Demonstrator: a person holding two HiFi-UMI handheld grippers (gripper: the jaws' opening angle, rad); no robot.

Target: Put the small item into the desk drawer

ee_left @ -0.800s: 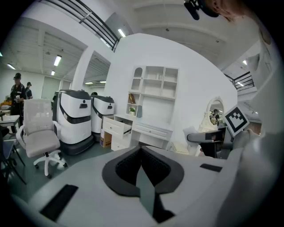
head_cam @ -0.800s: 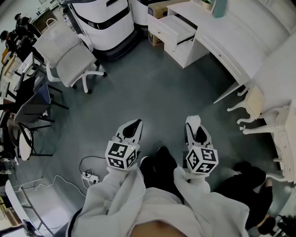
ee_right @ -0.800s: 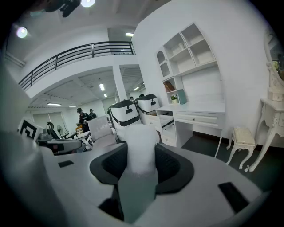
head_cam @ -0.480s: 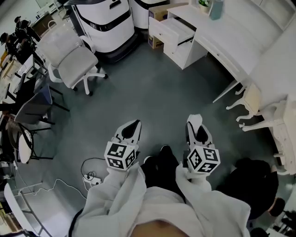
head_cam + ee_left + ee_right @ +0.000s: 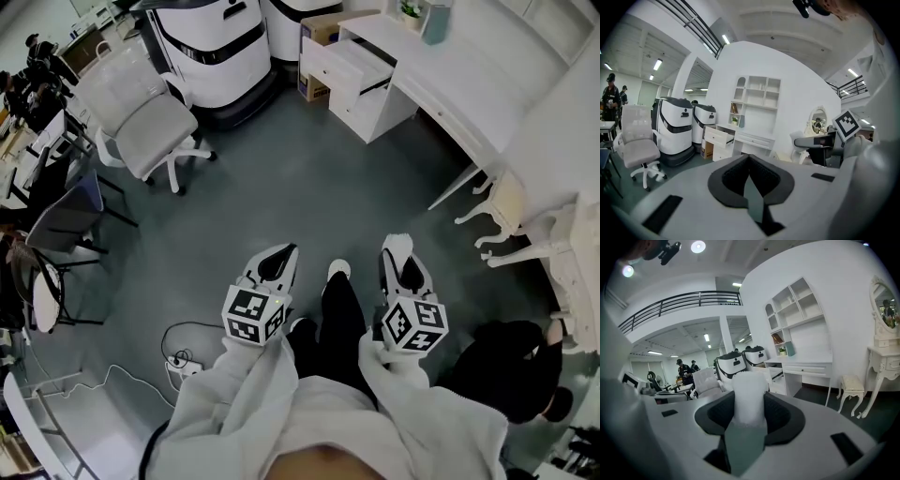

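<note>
An office chair [image 5: 141, 112] stands at far left, well apart from the action. The left gripper [image 5: 279, 258], its jaws pressed together on nothing, is held out beside its partner, seemingly kept free to deal with the drawer. Between the two, one shoe [image 5: 338, 269] shows out front on the grey floor. The right gripper [image 5: 401, 267] clamps the small item [image 5: 397, 245], a white, roughly cylindrical piece standing up out of the jaws. It is carried low and pointed ahead, likely to keep it secure on the way. Further right and well apart from both hands, the desk drawer [image 5: 349, 62] hangs pulled out of the white desk [image 5: 459, 84], ready to receive it. The drawer's inside cannot be seen from here. The item's lower end is buried between the pads, and its material is hard to tell.
</note>
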